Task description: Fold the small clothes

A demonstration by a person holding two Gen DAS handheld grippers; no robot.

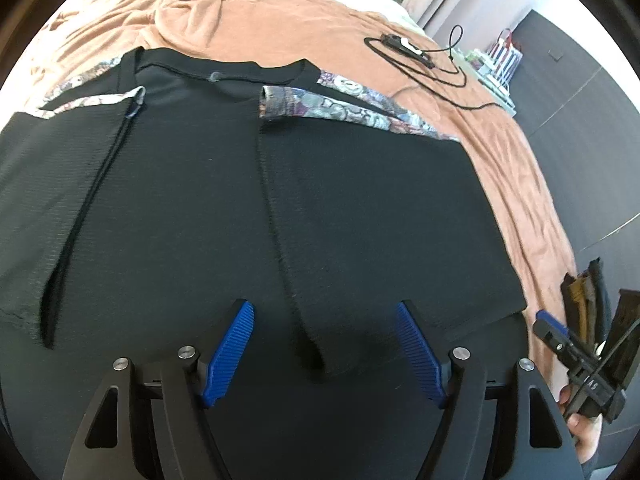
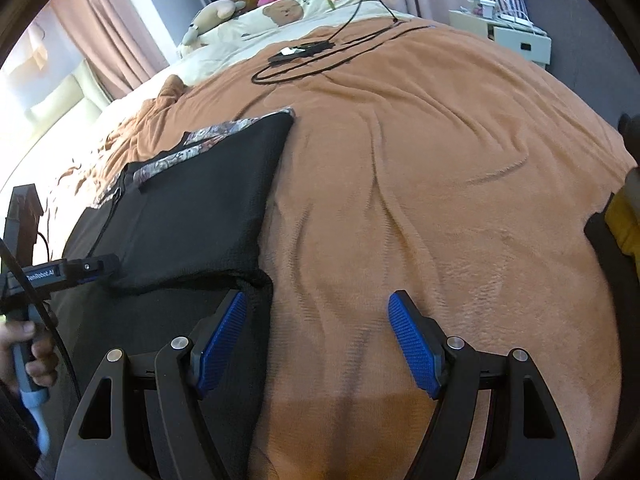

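My left gripper (image 1: 324, 346) hangs with jaws apart, nothing between the pads, over the near hem of the black shirt (image 1: 360, 208), whose sides are folded inward on the bed. My right gripper (image 2: 318, 340) is likewise spread and empty, straddling the shirt's edge and the orange blanket (image 2: 460, 200). Only the right view shows the teddy-bear pillow (image 2: 288, 12) beyond the black cable (image 2: 304, 60); the left shows the patterned shoulder trim (image 1: 352, 108).

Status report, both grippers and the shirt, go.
Left gripper open over black shirt. Right gripper open at shirt's hem edge. Sides folded in. Black cable lies farther up the blanket, clear.
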